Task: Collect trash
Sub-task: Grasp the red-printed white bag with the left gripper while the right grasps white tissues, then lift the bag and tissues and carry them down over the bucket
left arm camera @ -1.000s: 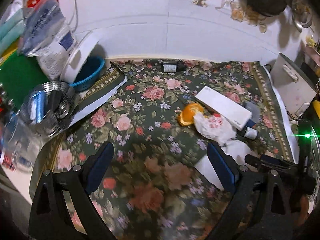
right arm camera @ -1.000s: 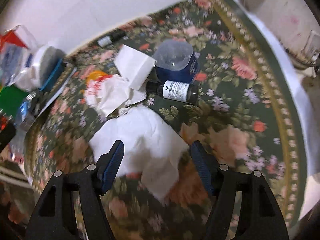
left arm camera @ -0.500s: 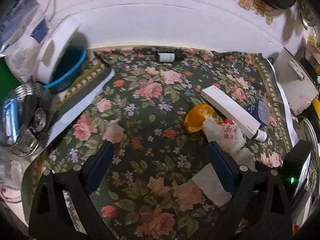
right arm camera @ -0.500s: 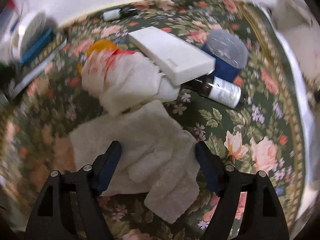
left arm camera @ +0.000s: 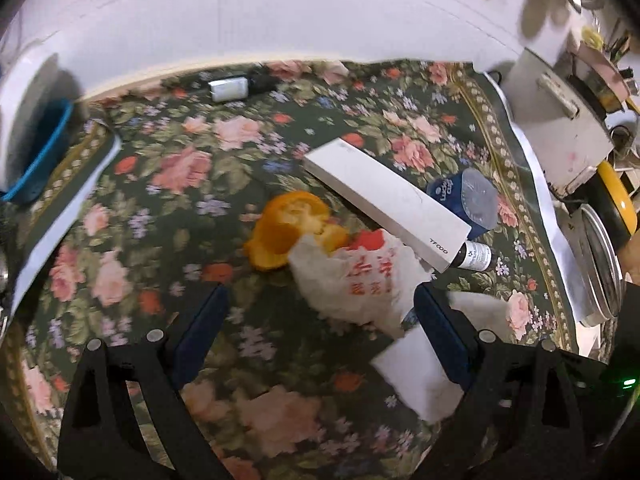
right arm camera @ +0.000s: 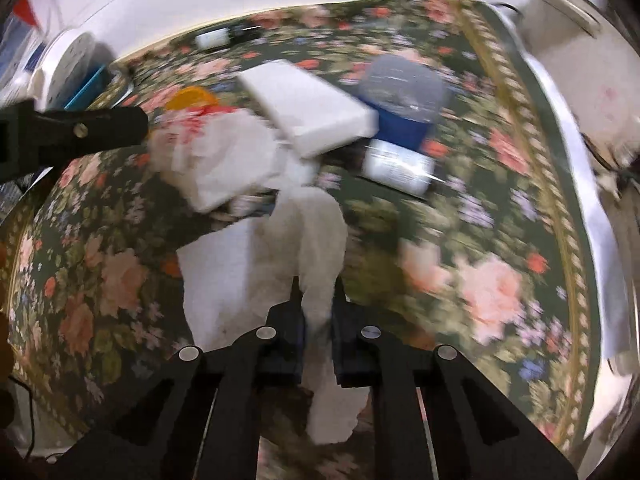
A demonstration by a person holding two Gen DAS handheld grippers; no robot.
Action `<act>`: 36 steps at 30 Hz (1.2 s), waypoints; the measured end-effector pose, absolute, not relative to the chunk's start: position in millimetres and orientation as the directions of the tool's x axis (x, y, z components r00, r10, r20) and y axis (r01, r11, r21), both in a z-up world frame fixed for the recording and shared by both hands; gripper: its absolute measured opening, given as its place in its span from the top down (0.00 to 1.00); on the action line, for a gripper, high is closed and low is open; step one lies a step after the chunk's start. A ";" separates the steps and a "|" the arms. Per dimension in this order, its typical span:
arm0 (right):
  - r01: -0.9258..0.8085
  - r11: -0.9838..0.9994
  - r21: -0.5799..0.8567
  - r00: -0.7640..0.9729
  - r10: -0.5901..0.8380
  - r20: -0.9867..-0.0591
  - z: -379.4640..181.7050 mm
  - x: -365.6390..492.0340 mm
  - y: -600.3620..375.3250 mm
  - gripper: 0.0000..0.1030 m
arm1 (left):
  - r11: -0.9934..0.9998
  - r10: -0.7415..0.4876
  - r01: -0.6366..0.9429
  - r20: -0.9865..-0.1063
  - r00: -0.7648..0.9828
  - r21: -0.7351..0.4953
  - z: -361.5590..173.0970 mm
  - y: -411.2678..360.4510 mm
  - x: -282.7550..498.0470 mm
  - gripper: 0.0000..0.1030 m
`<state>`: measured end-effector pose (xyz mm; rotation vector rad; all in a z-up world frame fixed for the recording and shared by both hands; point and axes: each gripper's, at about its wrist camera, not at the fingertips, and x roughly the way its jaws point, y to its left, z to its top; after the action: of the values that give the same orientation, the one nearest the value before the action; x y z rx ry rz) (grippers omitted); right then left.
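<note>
Your right claw point(right arm camera: 318, 312) is clamped on the white tissue point(right arm camera: 280, 248): soft, light, tear-prone. Left claw point(left arm camera: 320, 316) stands apart; take the crumpled wrapper point(left arm camera: 356, 276) ahead at its bunched middle.

Dim indoor light, fisheye-bent edges with dark corners — right view smeared by motion blur.
</note>
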<state>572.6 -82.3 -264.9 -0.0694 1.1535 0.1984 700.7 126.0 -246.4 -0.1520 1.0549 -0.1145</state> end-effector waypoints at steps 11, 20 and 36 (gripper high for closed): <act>-0.031 0.998 0.053 0.439 0.062 -0.896 -241.2 559.9 -165.0 0.91 | 0.966 -0.234 0.018 -0.847 0.478 -0.257 -260.5 103.1 703.8 0.63; -0.128 0.985 0.114 0.538 0.165 -0.827 -199.7 549.2 -188.2 0.91 | 0.981 -0.100 -0.077 -0.813 0.574 -0.176 -222.1 94.7 658.9 0.68; -0.387 0.904 0.184 0.636 0.406 -0.657 -108.0 473.7 -189.4 0.91 | 0.971 0.058 -0.200 -0.680 0.731 -0.132 -123.5 79.2 496.0 0.67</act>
<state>473.7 -189.4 -108.0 0.0267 0.7568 0.4527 496.0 79.2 -123.5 -0.2022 0.7386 0.1433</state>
